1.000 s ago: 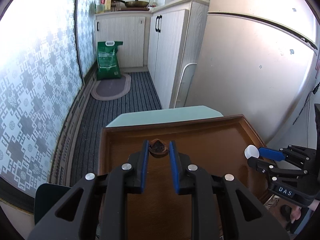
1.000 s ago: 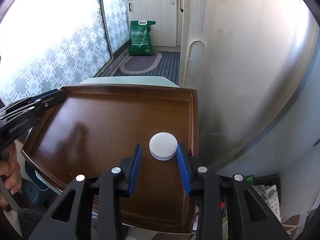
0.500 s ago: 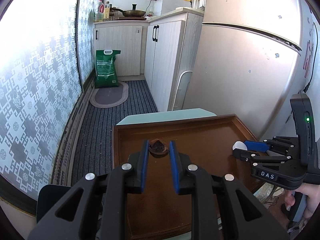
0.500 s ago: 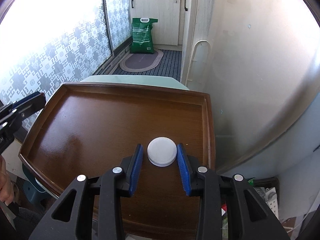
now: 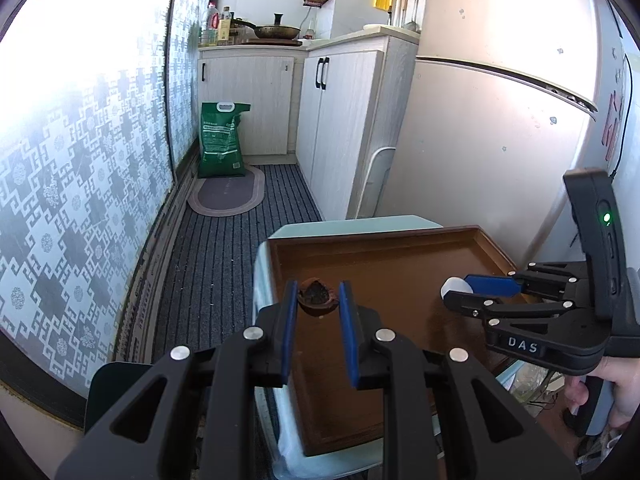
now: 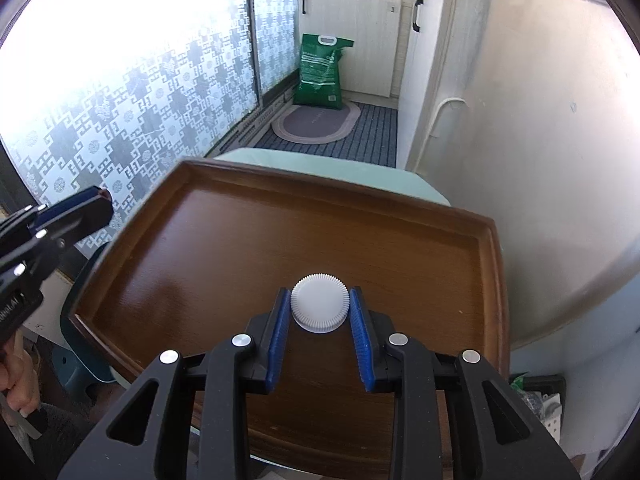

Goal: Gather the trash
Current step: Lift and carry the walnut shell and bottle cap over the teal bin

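Note:
My left gripper (image 5: 318, 298) is shut on a brown walnut shell half (image 5: 317, 300) and holds it above the left edge of the brown wooden tray (image 5: 384, 252). My right gripper (image 6: 320, 306) is shut on a white ribbed bottle cap (image 6: 319, 307) and holds it above the tray (image 6: 224, 248). The right gripper with the cap (image 5: 452, 289) shows at the right of the left wrist view. The left gripper's tip (image 6: 86, 206) shows at the left of the right wrist view.
The tray rests on a pale green stool (image 5: 352, 225). A fridge (image 5: 500, 128) stands to the right, cabinets (image 5: 340, 120) behind. A green bag (image 5: 222, 142) and an oval mat (image 5: 228, 194) lie on the striped floor. A patterned glass door (image 5: 80, 160) runs along the left.
Both grippers have risen and drawn back from the tray, each still holding its item. The left gripper has shifted left, over the tray's left edge.

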A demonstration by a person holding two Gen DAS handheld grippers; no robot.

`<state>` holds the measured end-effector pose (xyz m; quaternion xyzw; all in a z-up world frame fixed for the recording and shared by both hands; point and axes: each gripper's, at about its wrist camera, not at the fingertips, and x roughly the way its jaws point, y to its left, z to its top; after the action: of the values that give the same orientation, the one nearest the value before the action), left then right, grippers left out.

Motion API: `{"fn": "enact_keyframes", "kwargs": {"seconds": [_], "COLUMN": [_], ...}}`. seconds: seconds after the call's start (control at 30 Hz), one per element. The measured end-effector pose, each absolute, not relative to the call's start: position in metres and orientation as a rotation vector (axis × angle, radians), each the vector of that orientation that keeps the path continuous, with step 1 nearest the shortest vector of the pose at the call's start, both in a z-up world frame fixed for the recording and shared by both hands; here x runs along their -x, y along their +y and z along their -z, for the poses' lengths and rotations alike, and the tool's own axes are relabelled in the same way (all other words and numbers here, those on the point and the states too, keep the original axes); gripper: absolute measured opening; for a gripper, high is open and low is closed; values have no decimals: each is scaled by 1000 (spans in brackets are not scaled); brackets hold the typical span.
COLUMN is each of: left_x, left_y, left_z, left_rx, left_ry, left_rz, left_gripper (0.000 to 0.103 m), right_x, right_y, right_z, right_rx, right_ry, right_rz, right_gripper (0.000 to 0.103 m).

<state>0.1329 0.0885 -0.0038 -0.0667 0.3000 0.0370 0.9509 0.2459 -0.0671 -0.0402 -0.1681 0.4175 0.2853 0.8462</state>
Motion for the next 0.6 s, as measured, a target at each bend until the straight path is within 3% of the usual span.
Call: {"fn": "enact_keyframes", "kwargs": {"seconds": [0.6], "left_x": [-92], "left_y": [176], "left_z": [30], "left_rx": [213], "left_ry": [710], "left_rz": [-242], "left_gripper": [22], "right_x": [-197], "right_y": [20], "right_z": [18], "right_rx": [397], "right_ry": [828], "right_rz": [-775], "right_gripper": [30]}}
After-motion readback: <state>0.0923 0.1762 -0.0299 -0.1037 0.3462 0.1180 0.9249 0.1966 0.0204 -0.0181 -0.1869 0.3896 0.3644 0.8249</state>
